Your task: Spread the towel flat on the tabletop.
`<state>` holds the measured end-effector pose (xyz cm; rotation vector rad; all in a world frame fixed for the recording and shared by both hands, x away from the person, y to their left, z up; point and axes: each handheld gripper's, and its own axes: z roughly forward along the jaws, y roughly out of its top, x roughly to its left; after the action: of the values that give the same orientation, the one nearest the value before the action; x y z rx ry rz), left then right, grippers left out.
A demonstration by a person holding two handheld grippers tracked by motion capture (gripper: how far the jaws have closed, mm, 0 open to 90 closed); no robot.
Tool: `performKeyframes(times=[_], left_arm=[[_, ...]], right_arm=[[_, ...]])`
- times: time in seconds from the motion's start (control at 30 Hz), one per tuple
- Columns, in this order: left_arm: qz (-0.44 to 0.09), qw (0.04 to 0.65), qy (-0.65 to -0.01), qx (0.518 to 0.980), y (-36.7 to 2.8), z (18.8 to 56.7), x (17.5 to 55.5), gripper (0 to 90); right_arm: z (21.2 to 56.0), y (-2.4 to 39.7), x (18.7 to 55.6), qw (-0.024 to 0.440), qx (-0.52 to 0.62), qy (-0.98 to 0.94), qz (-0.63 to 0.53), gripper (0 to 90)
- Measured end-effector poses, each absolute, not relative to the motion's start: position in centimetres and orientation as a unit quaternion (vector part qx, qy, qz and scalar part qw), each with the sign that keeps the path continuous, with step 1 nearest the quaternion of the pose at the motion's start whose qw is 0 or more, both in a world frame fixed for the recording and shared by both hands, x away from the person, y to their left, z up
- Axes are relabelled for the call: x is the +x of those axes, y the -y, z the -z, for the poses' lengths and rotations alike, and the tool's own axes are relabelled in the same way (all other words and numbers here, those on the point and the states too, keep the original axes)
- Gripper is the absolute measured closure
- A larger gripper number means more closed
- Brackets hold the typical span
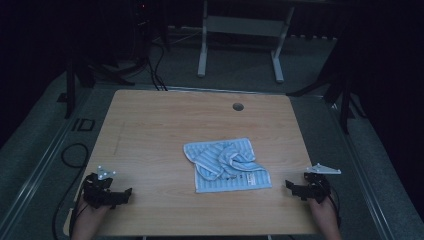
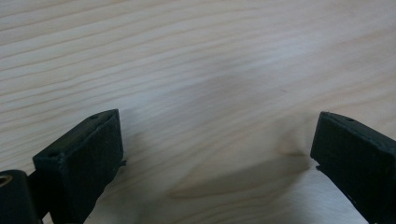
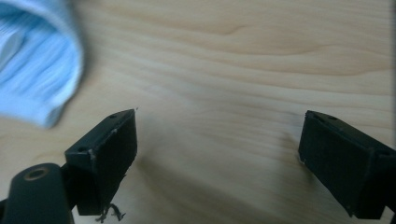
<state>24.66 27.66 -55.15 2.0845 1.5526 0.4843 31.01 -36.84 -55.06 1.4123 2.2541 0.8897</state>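
Note:
A light blue striped cloth (image 1: 227,165) lies crumpled and partly folded near the middle of the wooden table (image 1: 160,125). My left gripper (image 1: 122,194) rests at the table's front left corner, well left of the cloth. In the left gripper view its jaws stand wide apart over bare wood, so the left gripper (image 2: 217,149) is open and empty. My right gripper (image 1: 292,187) sits at the front right, just right of the cloth's corner. The right gripper (image 3: 217,147) is open too, with a blurred edge of the cloth (image 3: 37,65) at the upper left.
A round cable hole (image 1: 238,106) sits near the table's far edge. White desk legs (image 1: 202,50) and black stands rise on the floor behind the table. Cables (image 1: 75,155) loop on the floor at the left.

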Motion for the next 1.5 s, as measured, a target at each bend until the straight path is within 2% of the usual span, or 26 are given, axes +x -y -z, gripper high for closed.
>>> performKeyframes(times=[0.07, 0.13, 0.17, 0.23, 0.27, 0.37, 0.93, 1.13, 1.37, 1.4, 1.5], left_arm=[[-0.151, 0.253, -0.558, 0.776, -27.1, 54.9, 24.9, 2.4], [-0.15, 0.254, -0.557, 0.777, -26.9, 54.8, 25.0, 2.5], [-0.148, 0.252, -0.554, 0.78, -26.7, 54.6, 25.1, 4.4], [-0.146, 0.25, -0.551, 0.783, -26.6, 54.5, 25.2, 4.6], [-0.131, 0.238, -0.546, 0.793, -26.0, 54.3, 25.5, 4.5], [-0.127, 0.21, -0.534, 0.809, -25.0, 54.1, 25.8, 4.4], [-0.107, 0.194, -0.489, 0.844, -21.0, 53.6, 26.9, 4.0], [-0.096, 0.199, -0.467, 0.856, -19.4, 53.6, 27.2, 4.1], [-0.088, 0.196, -0.441, 0.871, -17.0, 53.6, 27.9, 4.2], [-0.086, 0.199, -0.438, 0.872, -16.6, 53.6, 28.0, 4.1], [-0.082, 0.2, -0.427, 0.878, -15.5, 53.6, 28.3, 4.1]], right_arm=[[54.5, 36.4, 31.0, 0.164, 0.481, -0.809, -0.295, 11.4], [54.3, 36.2, 31.0, 0.163, 0.475, -0.817, -0.285, 11.4], [53.8, 35.9, 31.1, 0.148, 0.468, -0.826, -0.276, 11.4], [53.8, 35.9, 31.1, 0.148, 0.468, -0.826, -0.276, 11.4], [53.3, 35.6, 31.3, 0.129, 0.46, -0.839, -0.261, 11.4], [53.1, 35.3, 31.3, 0.119, 0.452, -0.849, -0.246, 11.4], [51.2, 31.7, 31.2, 0.061, 0.379, -0.892, -0.239, 12.6], [50.9, 29.6, 31.4, 0.065, 0.348, -0.906, -0.234, 13.4], [50.9, 27.8, 32.1, 0.062, 0.321, -0.918, -0.224, 17.2], [50.8, 27.3, 32.2, 0.059, 0.312, -0.922, -0.223, 21.5], [50.9, 26.6, 32.4, 0.053, 0.298, -0.927, -0.221, 23.4]])
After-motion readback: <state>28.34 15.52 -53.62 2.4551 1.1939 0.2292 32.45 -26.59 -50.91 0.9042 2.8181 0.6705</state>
